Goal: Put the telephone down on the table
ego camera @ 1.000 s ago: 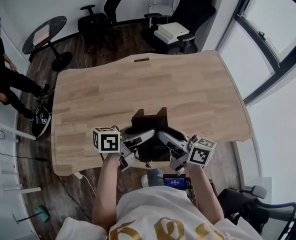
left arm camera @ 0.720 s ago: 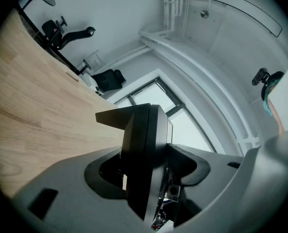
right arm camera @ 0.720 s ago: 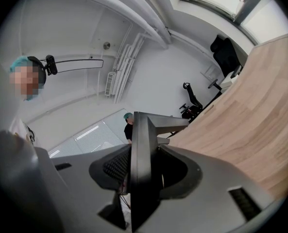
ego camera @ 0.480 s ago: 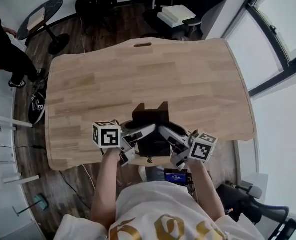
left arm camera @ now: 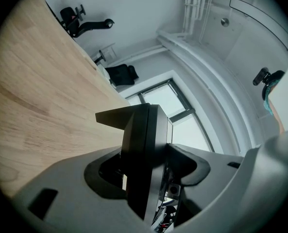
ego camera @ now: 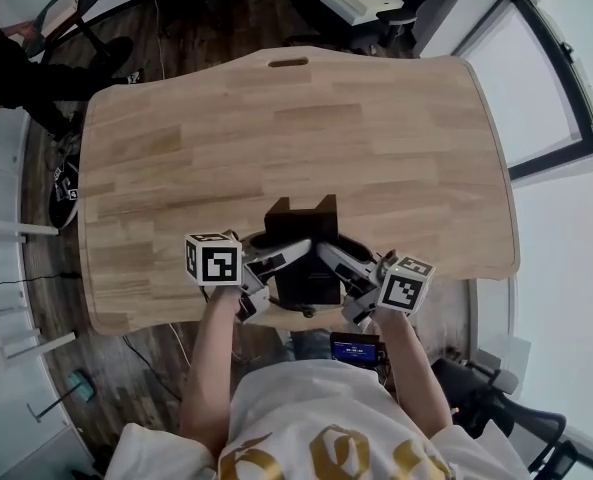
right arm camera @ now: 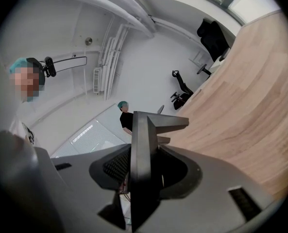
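The black telephone [ego camera: 304,248] hangs over the near edge of the wooden table [ego camera: 296,138], held from both sides. My left gripper [ego camera: 274,256] is shut on its left side, and in the left gripper view the black body [left arm camera: 144,157] is pinched between the grey jaws. My right gripper [ego camera: 338,260] is shut on its right side; the right gripper view shows the dark edge [right arm camera: 143,164] clamped between the pads. Whether the telephone touches the tabletop [right arm camera: 245,115] I cannot tell.
Black office chairs [ego camera: 376,3] stand beyond the far edge of the table. A person in dark clothes [ego camera: 6,63] sits at the far left beside a round side table [ego camera: 61,8]. A window [ego camera: 576,58] runs along the right. A small lit screen [ego camera: 354,349] hangs below my hands.
Both grippers have come down together with the telephone towards the table's near edge. The head view has tilted, so the table fills more of the frame.
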The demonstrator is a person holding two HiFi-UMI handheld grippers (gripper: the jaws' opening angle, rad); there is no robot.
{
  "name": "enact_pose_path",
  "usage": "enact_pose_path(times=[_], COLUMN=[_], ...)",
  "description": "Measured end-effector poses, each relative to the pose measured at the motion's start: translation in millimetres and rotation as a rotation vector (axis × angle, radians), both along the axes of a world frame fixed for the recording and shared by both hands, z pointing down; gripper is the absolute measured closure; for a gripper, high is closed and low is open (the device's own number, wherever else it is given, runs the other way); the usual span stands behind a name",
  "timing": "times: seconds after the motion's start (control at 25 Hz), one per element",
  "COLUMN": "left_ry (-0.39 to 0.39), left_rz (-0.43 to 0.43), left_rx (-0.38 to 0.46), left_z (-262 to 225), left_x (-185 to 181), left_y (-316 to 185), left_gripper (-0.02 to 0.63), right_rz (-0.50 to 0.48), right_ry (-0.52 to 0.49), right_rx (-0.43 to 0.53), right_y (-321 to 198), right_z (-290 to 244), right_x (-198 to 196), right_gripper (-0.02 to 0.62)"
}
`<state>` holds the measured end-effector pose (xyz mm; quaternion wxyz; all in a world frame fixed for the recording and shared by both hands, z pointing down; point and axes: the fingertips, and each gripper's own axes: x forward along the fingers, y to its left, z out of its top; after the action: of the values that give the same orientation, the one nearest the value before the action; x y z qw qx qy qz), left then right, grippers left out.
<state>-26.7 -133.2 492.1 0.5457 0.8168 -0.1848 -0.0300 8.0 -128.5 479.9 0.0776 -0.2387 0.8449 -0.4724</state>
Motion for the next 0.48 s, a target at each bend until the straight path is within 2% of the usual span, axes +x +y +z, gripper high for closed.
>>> enact_pose_path(times=[0.48], left_ry=[-0.023], left_rz=[-0.006], left_rx=[-0.086], left_z=[48.7], left_x=[-6.6], left_y=[-30.6], left_gripper=[0.35], right_rz=[-0.021], right_ry=[-0.005], right_rx=[-0.09], right_y=[-32.4], right_z=[47.8], right_x=[-8.6], right_gripper=[0.43])
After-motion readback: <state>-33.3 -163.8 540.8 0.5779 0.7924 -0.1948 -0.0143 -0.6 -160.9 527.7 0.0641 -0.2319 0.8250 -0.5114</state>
